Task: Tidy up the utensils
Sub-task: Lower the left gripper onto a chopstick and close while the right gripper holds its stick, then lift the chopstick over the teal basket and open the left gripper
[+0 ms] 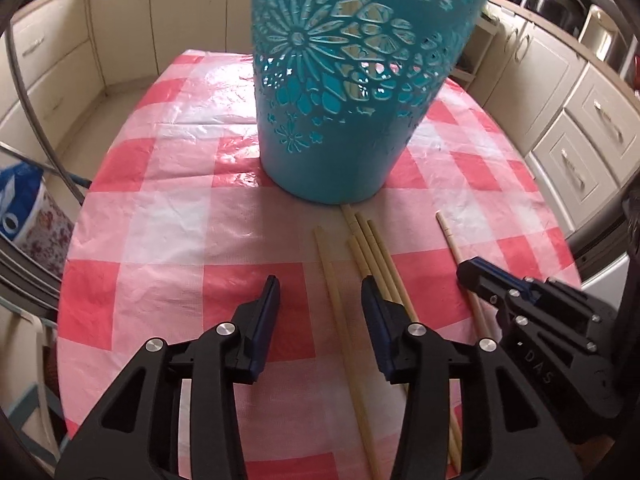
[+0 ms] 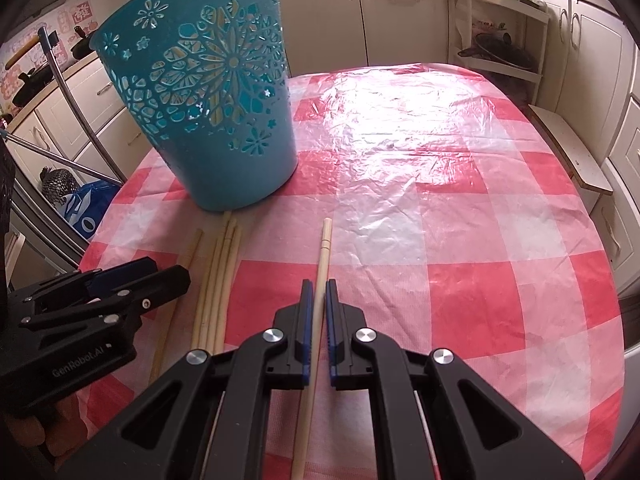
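A teal cut-out basket [image 1: 352, 80] [image 2: 208, 100] stands upright on the red-and-white checked tablecloth [image 1: 160, 208] [image 2: 440, 220]. Several pale chopsticks [image 1: 376, 256] [image 2: 220, 272] lie side by side in front of it. My left gripper [image 1: 320, 290] [image 2: 160, 276] is open and straddles one separate chopstick [image 1: 334, 300]; its pads stand clear of the stick. To its right, my right gripper [image 2: 319, 286] [image 1: 472, 276] is shut on another single chopstick [image 2: 323, 248] [image 1: 450, 240], which points toward the basket and rests low over the cloth.
Cream kitchen cabinets [image 1: 560, 92] [image 2: 592, 60] surround the table. A blue bag [image 1: 20, 200] [image 2: 86, 208] and metal tubing [image 1: 32, 112] sit off the left edge. A shelf rack [image 2: 500, 40] with pans stands at the far right corner.
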Available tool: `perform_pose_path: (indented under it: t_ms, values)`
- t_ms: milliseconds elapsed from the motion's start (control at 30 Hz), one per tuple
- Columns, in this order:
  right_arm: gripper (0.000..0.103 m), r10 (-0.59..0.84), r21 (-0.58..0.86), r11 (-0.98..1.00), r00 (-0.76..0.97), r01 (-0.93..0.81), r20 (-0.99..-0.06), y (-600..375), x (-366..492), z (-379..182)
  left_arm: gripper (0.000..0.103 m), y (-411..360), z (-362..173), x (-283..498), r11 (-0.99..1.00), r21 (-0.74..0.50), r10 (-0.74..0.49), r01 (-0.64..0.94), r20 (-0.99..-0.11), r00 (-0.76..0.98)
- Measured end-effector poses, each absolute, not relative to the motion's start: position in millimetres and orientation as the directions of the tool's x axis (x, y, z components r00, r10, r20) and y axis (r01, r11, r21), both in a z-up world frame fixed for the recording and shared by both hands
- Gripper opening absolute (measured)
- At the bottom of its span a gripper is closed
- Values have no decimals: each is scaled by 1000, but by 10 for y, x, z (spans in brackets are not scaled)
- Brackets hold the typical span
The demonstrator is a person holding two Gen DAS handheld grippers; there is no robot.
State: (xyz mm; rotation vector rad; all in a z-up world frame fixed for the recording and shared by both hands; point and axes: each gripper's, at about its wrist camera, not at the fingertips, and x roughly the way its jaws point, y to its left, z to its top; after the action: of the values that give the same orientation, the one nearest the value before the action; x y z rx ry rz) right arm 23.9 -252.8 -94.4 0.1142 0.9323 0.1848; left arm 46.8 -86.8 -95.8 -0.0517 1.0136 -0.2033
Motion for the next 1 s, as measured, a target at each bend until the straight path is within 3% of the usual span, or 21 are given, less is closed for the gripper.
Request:
perform_pose_path:
  t_ms: [100, 233, 300, 333, 367, 567, 767, 1000]
  values:
    - [7, 207, 175, 978, 581, -112, -787, -2538, 245, -943, 48, -937, -969, 454, 989, -53, -119, 140, -843, 525]
    - [7, 206, 171, 978, 582, -116, -786, -2531, 250, -943, 48, -999, -983, 526, 992, 33, -38, 121, -842, 538]
    - [7, 206, 168, 979, 582, -119, -787, -2528, 253, -944, 38, -1030, -983, 560, 990, 41, -41, 138, -839, 543]
    - [7, 205, 164, 979, 582, -122, -787, -2521, 252, -943, 16, -1066, -968, 563, 986, 40, -52, 159, -841, 539]
    - [7, 204, 162, 979, 581, -124, -788, -2517, 251, -943, 5, -1092, -961, 562, 982, 30, -74, 185, -845, 530]
    - [7, 218, 184, 976, 574, -118, -790, -2537, 257, -944, 4, -958, -727, 492, 964, -117, -223, 239, -847, 483]
    - [7, 228, 204, 973, 572, -106, -788, -2578, 269, -950, 4, -423, 505, 336, 918, -285, -397, 277, -621, 676]
    - [7, 232, 214, 972, 572, -100, -786, -2588, 277, -948, 4, -486, 1429, 843, 921, -275, -363, 275, -352, 863]
